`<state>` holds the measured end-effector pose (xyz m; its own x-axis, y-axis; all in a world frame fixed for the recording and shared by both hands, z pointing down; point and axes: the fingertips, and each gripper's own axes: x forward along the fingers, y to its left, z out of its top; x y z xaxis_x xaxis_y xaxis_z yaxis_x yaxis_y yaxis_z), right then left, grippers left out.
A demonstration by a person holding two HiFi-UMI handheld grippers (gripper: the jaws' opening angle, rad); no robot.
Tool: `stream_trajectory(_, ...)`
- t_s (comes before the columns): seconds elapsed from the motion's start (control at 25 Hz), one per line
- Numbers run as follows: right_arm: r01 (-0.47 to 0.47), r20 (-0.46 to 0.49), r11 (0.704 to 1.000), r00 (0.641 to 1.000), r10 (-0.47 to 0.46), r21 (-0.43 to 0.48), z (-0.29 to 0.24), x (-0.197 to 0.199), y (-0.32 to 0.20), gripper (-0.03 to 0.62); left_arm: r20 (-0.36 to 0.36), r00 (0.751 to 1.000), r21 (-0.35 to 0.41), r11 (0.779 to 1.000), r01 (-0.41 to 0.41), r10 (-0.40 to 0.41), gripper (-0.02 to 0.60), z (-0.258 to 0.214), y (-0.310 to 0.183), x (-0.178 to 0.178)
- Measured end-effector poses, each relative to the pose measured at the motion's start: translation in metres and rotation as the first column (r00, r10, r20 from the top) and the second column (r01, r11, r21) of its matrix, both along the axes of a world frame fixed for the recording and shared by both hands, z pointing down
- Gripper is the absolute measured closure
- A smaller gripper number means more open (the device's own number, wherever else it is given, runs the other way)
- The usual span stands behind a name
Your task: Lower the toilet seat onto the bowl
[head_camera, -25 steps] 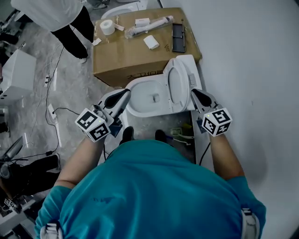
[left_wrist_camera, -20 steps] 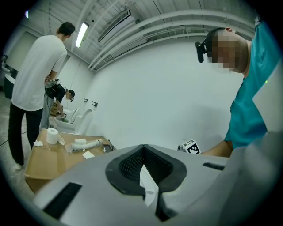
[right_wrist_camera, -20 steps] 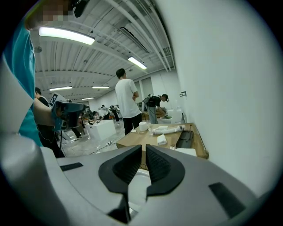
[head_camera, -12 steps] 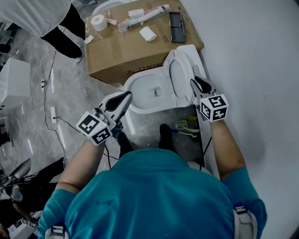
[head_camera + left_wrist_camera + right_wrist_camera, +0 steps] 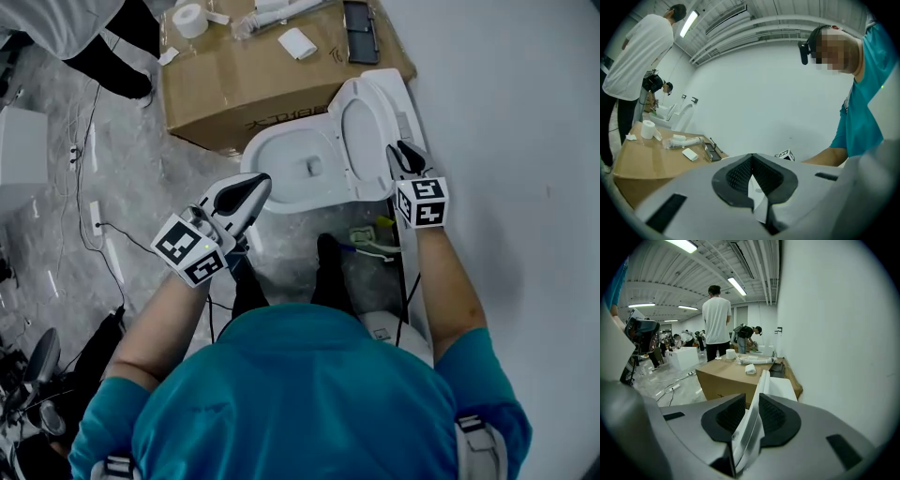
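Note:
The white toilet bowl (image 5: 295,169) stands open beside the wall. Its seat (image 5: 361,141) is raised, leaning back against the lid. My right gripper (image 5: 401,150) is at the seat's near edge. In the right gripper view the seat's thin rim (image 5: 763,380) runs between the two dark pads (image 5: 774,416), and the jaws of the right gripper (image 5: 751,398) are opening around it. My left gripper (image 5: 258,183) hovers at the bowl's front left, touching nothing. Seen in its own view, the left gripper (image 5: 752,157) is shut, its tips meeting with nothing between them.
A cardboard box (image 5: 253,84) behind the toilet carries a tape roll (image 5: 190,16), a white block (image 5: 300,42) and a black item (image 5: 360,19). The wall (image 5: 506,141) runs close on the right. A person (image 5: 103,37) stands at the far left; cables (image 5: 94,225) lie on the floor.
My right gripper has moved forward onto the raised seat's edge and its jaws have parted around the rim. The left gripper has drifted slightly toward the bowl.

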<state>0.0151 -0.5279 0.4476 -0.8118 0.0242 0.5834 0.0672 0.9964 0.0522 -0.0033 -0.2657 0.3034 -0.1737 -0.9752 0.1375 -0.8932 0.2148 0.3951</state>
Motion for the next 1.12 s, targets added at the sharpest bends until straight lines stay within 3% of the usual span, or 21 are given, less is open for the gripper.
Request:
stream_trajectory(0.4,0.032,-0.003,0.999,0.999,-0.032,0.01,0.0,0.001,0.013,0.52,-0.033,0.999,0.002,1.0,-0.002,0.002,0.577,0.013,0.009,0.019)
stream_trajectory(1.12,0.114,-0.009,0.993,0.993,-0.114,-0.015,0.002,-0.014,0.059,0.519,-0.042,0.998,0.013,0.999,0.043,-0.043,0.577,0.012,0.039,0.017)
